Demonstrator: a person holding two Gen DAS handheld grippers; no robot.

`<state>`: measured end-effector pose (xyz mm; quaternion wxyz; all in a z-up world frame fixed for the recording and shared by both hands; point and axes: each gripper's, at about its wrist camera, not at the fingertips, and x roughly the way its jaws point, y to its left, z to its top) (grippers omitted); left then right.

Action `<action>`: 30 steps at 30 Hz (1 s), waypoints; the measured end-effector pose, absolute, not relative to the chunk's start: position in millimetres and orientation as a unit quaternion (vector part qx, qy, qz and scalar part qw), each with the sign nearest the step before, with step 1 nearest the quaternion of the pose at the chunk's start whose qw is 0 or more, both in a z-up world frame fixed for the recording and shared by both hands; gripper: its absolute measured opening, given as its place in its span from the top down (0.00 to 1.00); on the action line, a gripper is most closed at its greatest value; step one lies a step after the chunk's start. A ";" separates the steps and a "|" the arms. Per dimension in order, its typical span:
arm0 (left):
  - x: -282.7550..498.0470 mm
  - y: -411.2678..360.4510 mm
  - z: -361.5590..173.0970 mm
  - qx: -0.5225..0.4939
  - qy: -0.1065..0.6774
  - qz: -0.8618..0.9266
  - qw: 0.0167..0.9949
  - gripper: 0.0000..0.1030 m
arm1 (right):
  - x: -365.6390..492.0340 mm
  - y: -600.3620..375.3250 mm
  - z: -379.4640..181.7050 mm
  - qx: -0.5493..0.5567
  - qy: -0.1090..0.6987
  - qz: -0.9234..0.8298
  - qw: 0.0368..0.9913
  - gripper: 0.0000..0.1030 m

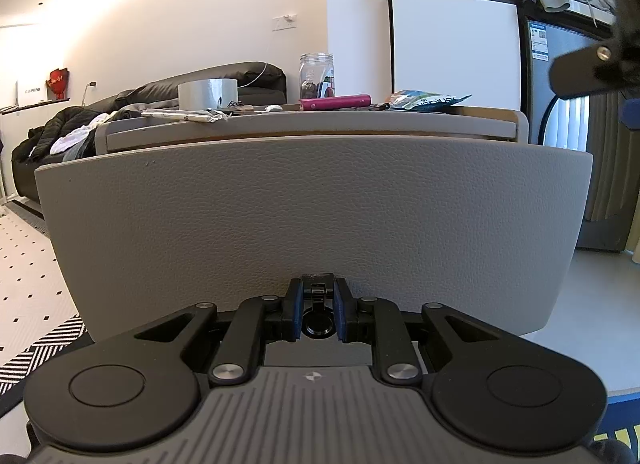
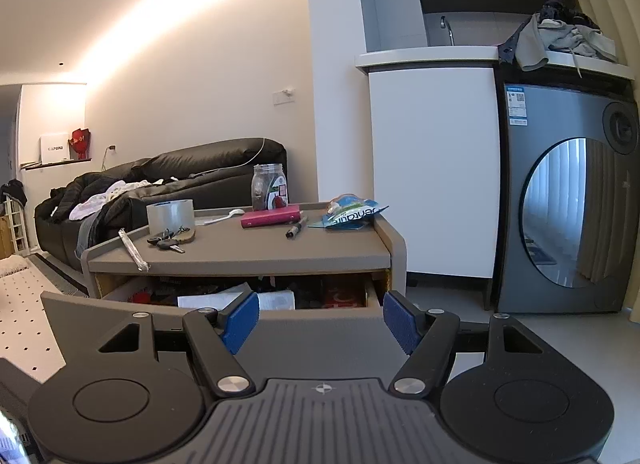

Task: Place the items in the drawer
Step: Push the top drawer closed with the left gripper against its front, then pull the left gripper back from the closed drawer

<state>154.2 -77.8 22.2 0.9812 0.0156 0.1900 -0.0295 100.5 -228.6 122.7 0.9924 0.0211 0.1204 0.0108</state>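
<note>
The drawer (image 2: 256, 300) stands pulled out under the table (image 2: 240, 254), its long axis across the frame; its pebbled grey front (image 1: 312, 216) fills the left view. The left gripper (image 1: 318, 314) is clamped on the black handle (image 1: 318, 290). Only the right view shows the drawer's cluttered inside, the pen (image 2: 295, 229) pointing lower left, and the right gripper (image 2: 320, 322) spread wide, empty.

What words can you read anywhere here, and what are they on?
"CAPERS", perhaps; it is blurry: white box on the far shelf.
Big letters, upside down, not sure enough to quote: blue and white packet on the table top.
Too small to read: sticker on the washing machine.
Too blurred to read: label on the glass jar.
</note>
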 end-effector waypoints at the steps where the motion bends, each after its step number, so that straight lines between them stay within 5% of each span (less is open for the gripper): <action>1: 156.2 -77.8 22.3 0.013 0.190 -0.029 0.981 0.82 | 100.3 -228.8 122.2 0.021 0.121 0.011 0.992 0.30; 30: 215.7 -77.6 22.0 0.012 0.188 -0.031 0.982 0.82 | 90.0 -233.7 108.3 0.015 0.148 0.011 0.989 0.30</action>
